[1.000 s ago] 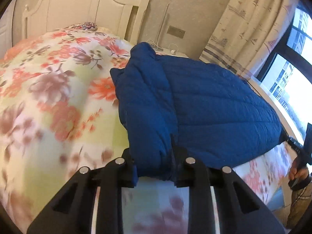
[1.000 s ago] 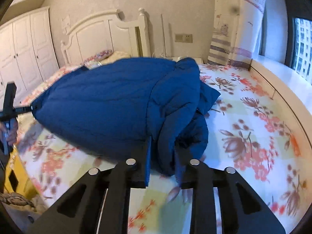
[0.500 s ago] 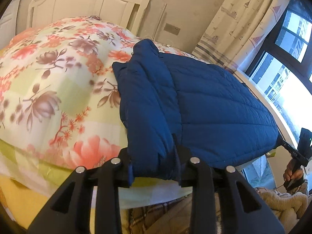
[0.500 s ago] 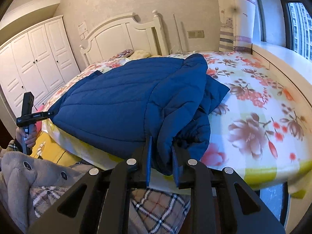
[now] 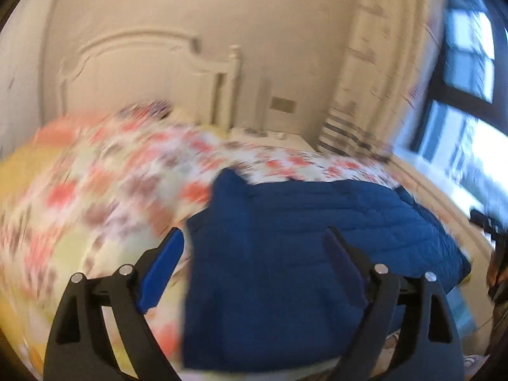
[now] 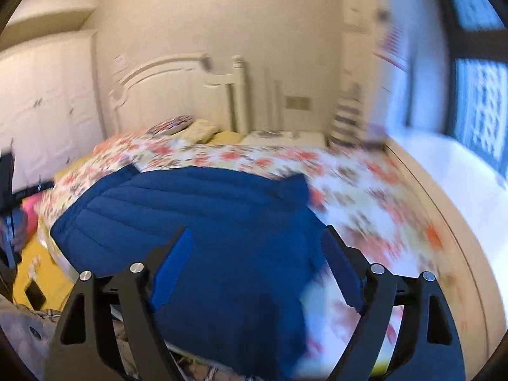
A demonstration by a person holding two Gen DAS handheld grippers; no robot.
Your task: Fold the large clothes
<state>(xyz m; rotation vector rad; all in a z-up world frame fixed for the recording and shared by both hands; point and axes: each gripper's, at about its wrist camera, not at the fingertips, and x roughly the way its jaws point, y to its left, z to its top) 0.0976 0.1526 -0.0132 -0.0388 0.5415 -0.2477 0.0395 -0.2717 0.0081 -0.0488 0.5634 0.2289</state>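
- Half a second ago both grippers were clamped on the near corners of the blue jacket (image 5: 285, 254); now the left gripper (image 5: 254, 254) has its jaws wide apart with nothing between them, and the right gripper (image 6: 257, 254) is spread just as wide and also empty.
- The jacket lies on the floral bedspread (image 5: 95, 190) at the foot end of the bed, its near edge hanging towards the person (both views are smeared by motion, so fine creases cannot be read).
- Its shape has changed: the folded-in sleeves seen a moment ago no longer show, and the quilted back faces up as a broad slab (image 6: 190, 209).
- My judgement: one fold has just been laid down and released; the next grasp would be for a further fold to make it compact.
- No box, basket or drawer for the jacket is visible; the white wardrobe (image 6: 47, 104) stands shut, well apart from the bed.
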